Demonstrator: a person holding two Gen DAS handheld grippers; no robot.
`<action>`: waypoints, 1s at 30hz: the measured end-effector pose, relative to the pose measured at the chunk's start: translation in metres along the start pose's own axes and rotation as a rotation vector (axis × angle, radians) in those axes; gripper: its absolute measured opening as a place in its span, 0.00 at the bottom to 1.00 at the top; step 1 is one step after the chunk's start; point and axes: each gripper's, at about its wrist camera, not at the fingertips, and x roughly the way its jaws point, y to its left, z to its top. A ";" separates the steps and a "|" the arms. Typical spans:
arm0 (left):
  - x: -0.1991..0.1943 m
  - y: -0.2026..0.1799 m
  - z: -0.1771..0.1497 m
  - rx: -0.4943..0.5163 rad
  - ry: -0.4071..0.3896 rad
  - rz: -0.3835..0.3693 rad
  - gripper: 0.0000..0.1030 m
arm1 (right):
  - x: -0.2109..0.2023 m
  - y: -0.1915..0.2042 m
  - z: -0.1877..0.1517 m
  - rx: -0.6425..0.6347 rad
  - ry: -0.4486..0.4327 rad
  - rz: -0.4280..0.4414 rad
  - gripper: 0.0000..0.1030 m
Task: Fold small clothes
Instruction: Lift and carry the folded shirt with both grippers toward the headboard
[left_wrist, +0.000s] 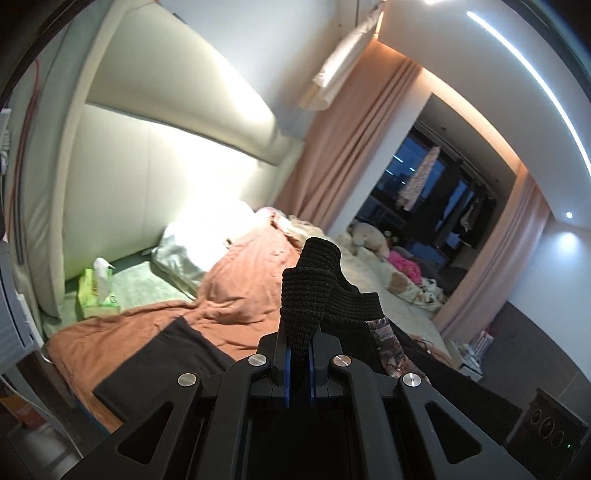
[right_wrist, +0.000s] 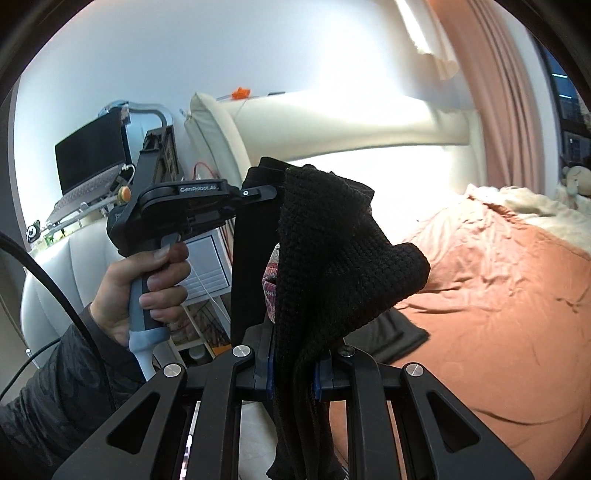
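A black knitted garment (left_wrist: 308, 291) with a patterned inner band (left_wrist: 388, 343) hangs in the air above the bed. My left gripper (left_wrist: 300, 345) is shut on one edge of it, its blue pads pinching the knit. My right gripper (right_wrist: 293, 360) is shut on another part of the black knitted garment (right_wrist: 332, 254), which bulges up over the fingers and drapes down below them. In the right wrist view a hand (right_wrist: 147, 288) holds the left gripper (right_wrist: 258, 194) at the garment's far upper edge. A folded dark cloth (left_wrist: 162, 365) lies flat on the orange bedcover (left_wrist: 240, 295).
The bed has a padded cream headboard (left_wrist: 166, 162), a white pillow (left_wrist: 195, 247), a green tissue pack (left_wrist: 98, 291) and soft toys (left_wrist: 369, 236) at the far side. Pink curtains (left_wrist: 354, 147) hang by a dark window. A laptop (right_wrist: 92, 158) stands on a stand beside the bed.
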 end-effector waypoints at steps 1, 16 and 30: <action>0.002 0.009 0.002 -0.006 0.001 0.010 0.06 | 0.009 -0.001 0.000 -0.003 0.006 0.007 0.11; 0.077 0.087 0.018 -0.020 0.046 0.183 0.06 | 0.120 -0.028 0.004 0.029 0.086 0.069 0.11; 0.187 0.132 0.012 -0.047 0.168 0.247 0.06 | 0.179 -0.107 -0.002 0.154 0.141 0.045 0.11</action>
